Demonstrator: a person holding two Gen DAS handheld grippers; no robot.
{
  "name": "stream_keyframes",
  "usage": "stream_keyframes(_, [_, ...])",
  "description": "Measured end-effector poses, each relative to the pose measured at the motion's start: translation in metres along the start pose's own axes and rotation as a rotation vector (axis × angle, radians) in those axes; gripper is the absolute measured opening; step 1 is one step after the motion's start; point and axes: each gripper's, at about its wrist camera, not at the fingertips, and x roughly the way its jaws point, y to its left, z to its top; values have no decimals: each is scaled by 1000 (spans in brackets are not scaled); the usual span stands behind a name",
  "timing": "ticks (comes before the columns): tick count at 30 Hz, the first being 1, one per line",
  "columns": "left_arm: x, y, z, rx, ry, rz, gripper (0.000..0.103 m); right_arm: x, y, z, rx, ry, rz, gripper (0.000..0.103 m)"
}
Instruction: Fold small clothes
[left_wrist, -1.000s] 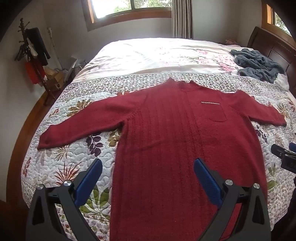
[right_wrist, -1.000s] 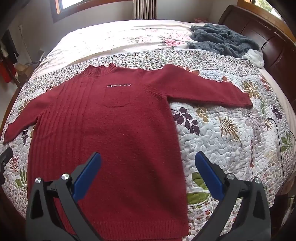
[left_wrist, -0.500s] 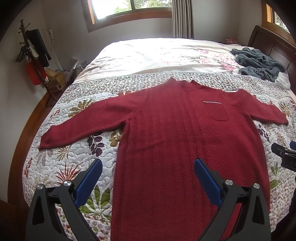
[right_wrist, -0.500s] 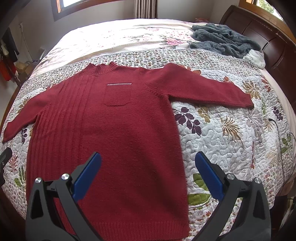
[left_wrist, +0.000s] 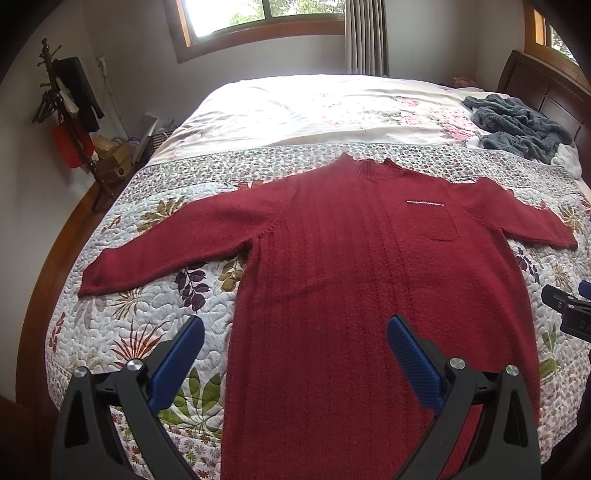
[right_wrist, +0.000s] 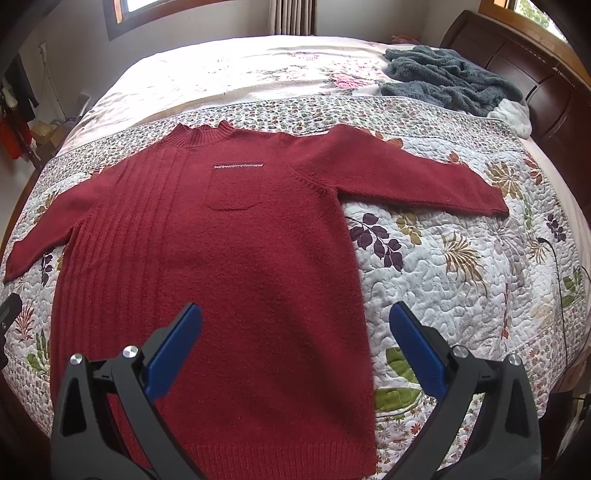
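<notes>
A dark red knitted sweater lies flat and face up on the floral quilt, both sleeves spread out, with a chest pocket. My left gripper hovers open above the lower left part of the sweater, nothing between its blue pads. Over the sweater's lower right edge my right gripper stands open too, holding nothing. The tip of the right gripper shows at the right edge of the left wrist view.
The quilt covers the near half of the bed. A grey fluffy garment lies near the dark wooden headboard. A coat stand with hanging clothes and boxes stands left of the bed.
Both grippers have drawn back and lifted slightly, so the sweater sits a little lower and farther in both views. The sweater itself has not moved.
</notes>
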Motion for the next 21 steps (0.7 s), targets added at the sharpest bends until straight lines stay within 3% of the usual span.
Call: stream_keyframes(21, [2,1,-2,-3,-1,15,99,4,2,-2,-13,1,3,100])
